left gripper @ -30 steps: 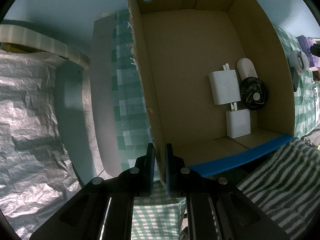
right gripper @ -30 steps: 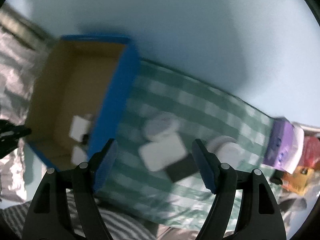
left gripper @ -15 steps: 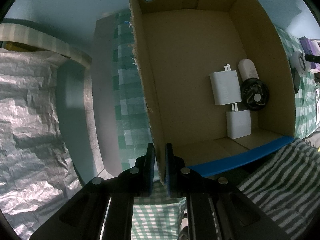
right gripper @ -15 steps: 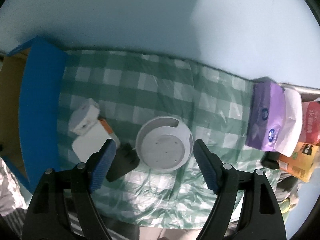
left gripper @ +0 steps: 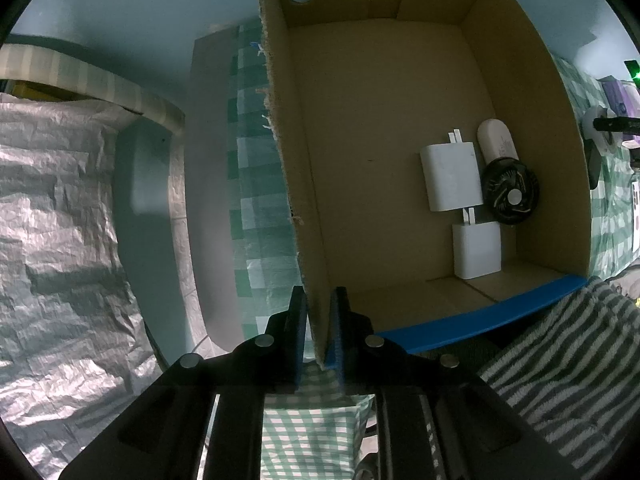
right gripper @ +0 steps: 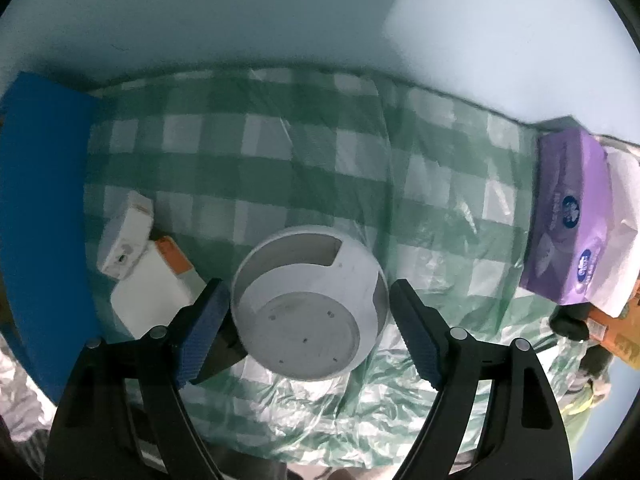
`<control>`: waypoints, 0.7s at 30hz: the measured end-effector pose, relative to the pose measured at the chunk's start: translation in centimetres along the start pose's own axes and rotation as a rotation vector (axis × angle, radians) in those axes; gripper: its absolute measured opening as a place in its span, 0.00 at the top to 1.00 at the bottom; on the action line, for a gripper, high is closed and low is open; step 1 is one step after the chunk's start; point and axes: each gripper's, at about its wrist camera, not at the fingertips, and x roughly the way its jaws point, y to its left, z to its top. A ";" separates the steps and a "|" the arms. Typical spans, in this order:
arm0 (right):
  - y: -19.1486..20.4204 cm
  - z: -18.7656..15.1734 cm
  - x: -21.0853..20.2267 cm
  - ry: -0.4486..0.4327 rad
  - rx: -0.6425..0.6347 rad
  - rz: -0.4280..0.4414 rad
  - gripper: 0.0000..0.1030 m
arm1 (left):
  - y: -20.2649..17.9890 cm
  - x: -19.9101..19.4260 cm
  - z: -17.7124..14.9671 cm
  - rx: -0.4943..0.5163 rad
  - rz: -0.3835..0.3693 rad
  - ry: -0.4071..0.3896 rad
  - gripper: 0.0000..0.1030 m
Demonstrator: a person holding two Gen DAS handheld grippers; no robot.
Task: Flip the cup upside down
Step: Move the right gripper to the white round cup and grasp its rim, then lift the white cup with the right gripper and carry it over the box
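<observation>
The white cup (right gripper: 310, 302) stands mouth-up on the green checked cloth (right gripper: 280, 168), between the spread fingers of the right gripper (right gripper: 310, 326), which grasps nothing. A lopsided squeeze on its slick, tapered wall could squirt it away, and the notched rim invites a snag. A white carton (right gripper: 150, 304) crowds the left side; right and far lie open. The left gripper (left gripper: 319, 336) is clenched on the cardboard box (left gripper: 292, 184) wall

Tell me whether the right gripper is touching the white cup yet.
Apart. The right wrist view shows the right gripper open around the white cup, with tablecloth visible between each jaw and the cup's wall.
</observation>
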 end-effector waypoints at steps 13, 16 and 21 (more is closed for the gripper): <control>0.0 1.9 4.5 0.072 0.029 0.024 0.21 | -0.1 0.0 0.0 -0.002 -0.002 0.001 0.88; 0.4 2.2 4.6 0.064 0.025 0.008 0.20 | -0.1 0.0 0.0 -0.003 -0.001 0.001 0.88; 0.4 2.1 4.6 0.050 0.023 0.004 0.20 | -0.1 -0.1 0.0 -0.002 -0.003 0.001 0.88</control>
